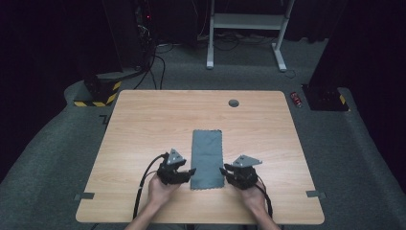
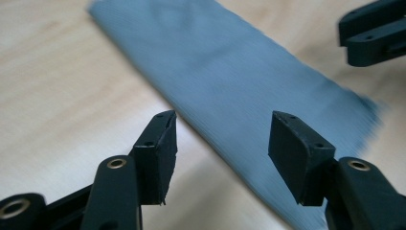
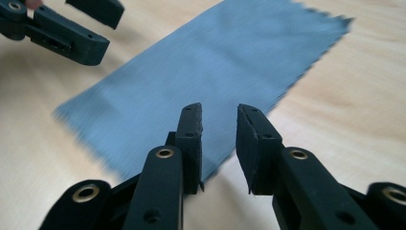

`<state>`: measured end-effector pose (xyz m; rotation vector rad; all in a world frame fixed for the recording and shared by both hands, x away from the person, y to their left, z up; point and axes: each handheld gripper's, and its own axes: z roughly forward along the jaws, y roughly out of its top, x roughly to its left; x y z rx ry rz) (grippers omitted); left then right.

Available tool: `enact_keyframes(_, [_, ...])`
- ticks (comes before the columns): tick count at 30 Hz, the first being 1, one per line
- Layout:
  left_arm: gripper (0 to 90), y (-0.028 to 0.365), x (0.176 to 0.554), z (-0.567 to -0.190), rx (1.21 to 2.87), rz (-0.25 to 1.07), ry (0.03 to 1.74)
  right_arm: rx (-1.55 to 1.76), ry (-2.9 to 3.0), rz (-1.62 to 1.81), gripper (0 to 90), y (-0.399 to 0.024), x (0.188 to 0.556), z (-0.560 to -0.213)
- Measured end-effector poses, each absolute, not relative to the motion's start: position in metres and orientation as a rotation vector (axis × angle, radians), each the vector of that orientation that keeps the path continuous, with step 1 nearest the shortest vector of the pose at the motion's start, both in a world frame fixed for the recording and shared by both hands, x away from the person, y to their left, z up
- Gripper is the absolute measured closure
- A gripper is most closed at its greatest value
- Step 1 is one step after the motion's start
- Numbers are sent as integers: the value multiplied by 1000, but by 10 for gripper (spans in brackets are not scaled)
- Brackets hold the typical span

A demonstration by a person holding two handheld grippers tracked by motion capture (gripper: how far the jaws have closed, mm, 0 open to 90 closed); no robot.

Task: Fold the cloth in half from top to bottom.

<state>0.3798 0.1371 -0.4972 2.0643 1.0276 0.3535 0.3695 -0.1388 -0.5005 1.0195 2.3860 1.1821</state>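
Observation:
A grey-blue rectangular cloth (image 1: 207, 158) lies flat on the wooden table (image 1: 143, 120), long side running away from the person. My left gripper (image 1: 191, 171) is at the cloth's near left corner. In the left gripper view its jaws (image 2: 222, 136) stand wide open over the cloth's (image 2: 239, 81) long edge, with nothing between them. My right gripper (image 1: 224, 168) is at the near right corner. In the right gripper view its jaws (image 3: 219, 129) stand close together with a narrow gap, above the cloth's (image 3: 215, 67) edge and gripping nothing. Each gripper view shows the other gripper (image 2: 373, 33) (image 3: 67, 28) farther off.
A round grey grommet (image 1: 233, 103) sits in the table near its far edge. On the carpet beyond stand a white desk frame (image 1: 249, 28), a yellow-and-black striped base (image 1: 98, 93) and a red can (image 1: 297, 99). Grey tape marks (image 1: 84, 195) (image 1: 316, 194) sit at the table's near corners.

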Motion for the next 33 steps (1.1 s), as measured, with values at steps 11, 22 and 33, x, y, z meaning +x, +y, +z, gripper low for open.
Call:
enact_keyframes(11, [433,127,458,-489,2022,365,1175,1232,2336,1152,737,-131,447,-492])
enact_keyframes(22, [423,117,500,-498,2029,366,1292,1366,2299,1075,695,-123,492,-500])
enact_keyframes(33, [423,120,515,-507,1972,343,1384,1424,2268,1013,656,-110,514,-508])
